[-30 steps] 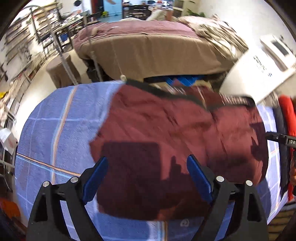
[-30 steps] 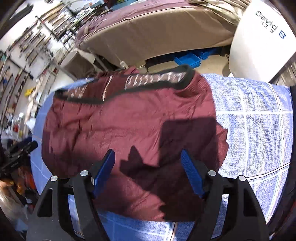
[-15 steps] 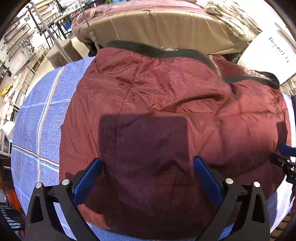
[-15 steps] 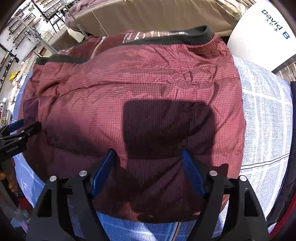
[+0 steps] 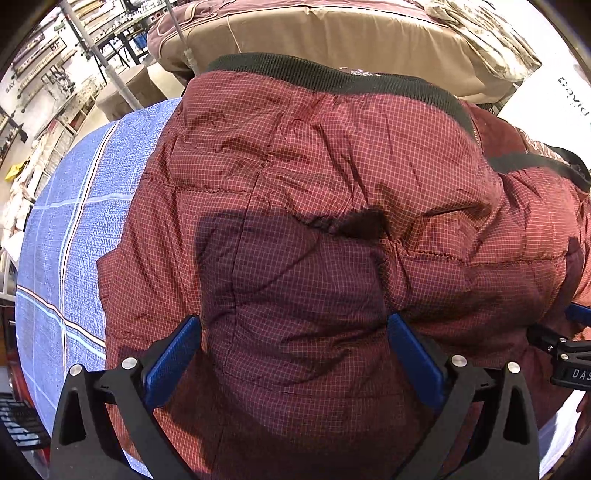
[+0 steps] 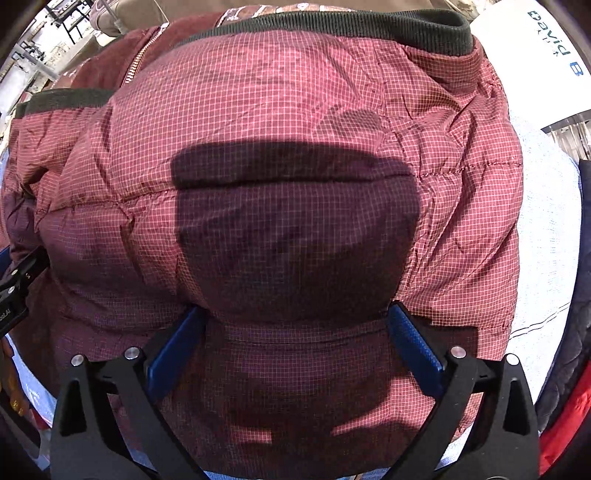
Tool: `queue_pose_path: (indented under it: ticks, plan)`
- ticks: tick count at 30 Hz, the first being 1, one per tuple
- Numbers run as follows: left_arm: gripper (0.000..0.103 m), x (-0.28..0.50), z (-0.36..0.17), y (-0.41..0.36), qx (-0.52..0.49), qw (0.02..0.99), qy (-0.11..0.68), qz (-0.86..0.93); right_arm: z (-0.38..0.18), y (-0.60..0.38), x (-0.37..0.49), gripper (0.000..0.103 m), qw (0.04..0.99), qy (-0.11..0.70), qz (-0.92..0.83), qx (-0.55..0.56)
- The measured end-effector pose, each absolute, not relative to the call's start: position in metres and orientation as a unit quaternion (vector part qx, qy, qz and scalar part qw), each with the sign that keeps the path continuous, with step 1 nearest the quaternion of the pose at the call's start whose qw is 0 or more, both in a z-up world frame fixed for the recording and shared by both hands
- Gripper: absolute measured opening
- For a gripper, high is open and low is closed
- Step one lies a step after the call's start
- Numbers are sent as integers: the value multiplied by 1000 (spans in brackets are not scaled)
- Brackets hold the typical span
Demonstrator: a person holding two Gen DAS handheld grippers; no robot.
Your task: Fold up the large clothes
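Note:
A dark red checked padded jacket (image 5: 332, 192) with a black ribbed hem (image 5: 325, 77) lies on a blue checked sheet (image 5: 74, 229). It fills the right wrist view too (image 6: 280, 122), with its zip at the upper left (image 6: 138, 59). My left gripper (image 5: 295, 354) is open, its blue pads pressed down on the jacket with puffy fabric bulging between them. My right gripper (image 6: 295, 343) is open in the same way, close over the jacket. Each gripper shows at the edge of the other's view (image 5: 569, 354) (image 6: 14, 280).
A bed with a tan and maroon cover (image 5: 332, 33) stands beyond the sheet. A white box with printed letters (image 6: 546, 55) is at the right. Dark and red clothes (image 6: 569, 406) lie at the right edge. Shelves and racks (image 5: 44, 92) line the far left.
Both grippers have come down and forward onto the jacket, which now fills both views. Both stay open.

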State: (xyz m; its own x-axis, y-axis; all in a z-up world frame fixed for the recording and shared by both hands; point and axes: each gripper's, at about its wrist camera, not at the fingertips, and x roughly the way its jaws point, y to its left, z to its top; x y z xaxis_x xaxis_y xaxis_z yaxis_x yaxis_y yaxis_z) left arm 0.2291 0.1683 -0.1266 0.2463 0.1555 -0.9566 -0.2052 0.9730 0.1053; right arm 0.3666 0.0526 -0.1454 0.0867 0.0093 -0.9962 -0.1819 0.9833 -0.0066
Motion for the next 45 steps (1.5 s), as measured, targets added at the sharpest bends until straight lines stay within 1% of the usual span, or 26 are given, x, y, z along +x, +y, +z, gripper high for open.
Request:
queue_pose_path:
  ticks: [9, 14, 18, 21, 24, 30, 33, 35, 39, 42, 45]
  plan:
    - [99, 230, -129, 162, -15, 792, 599, 114, -149, 55, 364, 98, 727, 681, 55, -66]
    - [99, 228, -124, 159, -10, 789, 604, 111, -154, 53, 359, 98, 737, 670, 56, -67]
    - [97, 223, -112, 158, -10, 784, 613, 96, -145, 52, 344, 98, 740, 666, 70, -62]
    - [97, 206, -97, 160, -23, 796, 597, 95, -132, 45, 335, 98, 740, 666, 78, -49]
    - [97, 179, -81, 169, -40, 808, 579, 100, -113, 30, 320, 98, 753, 651, 94, -9]
    - [97, 117, -58, 205, -107, 812, 563, 106, -82, -14, 282, 98, 781, 613, 118, 31]
    - [96, 85, -56, 227, -150, 800, 570, 115, -84, -55, 273, 98, 779, 613, 113, 69]
    - [96, 69, -56, 245, -183, 789, 572, 126, -89, -93, 266, 98, 770, 618, 107, 117]
    - [96, 43, -55, 257, -234, 775, 573, 132, -102, -153, 272, 98, 753, 613, 86, 224]
    - [96, 40, -56, 253, -248, 768, 578, 126, -118, -185, 276, 98, 739, 608, 83, 278]
    - [96, 47, -53, 241, -230, 769, 584, 120, -131, -189, 288, 98, 731, 612, 105, 284]
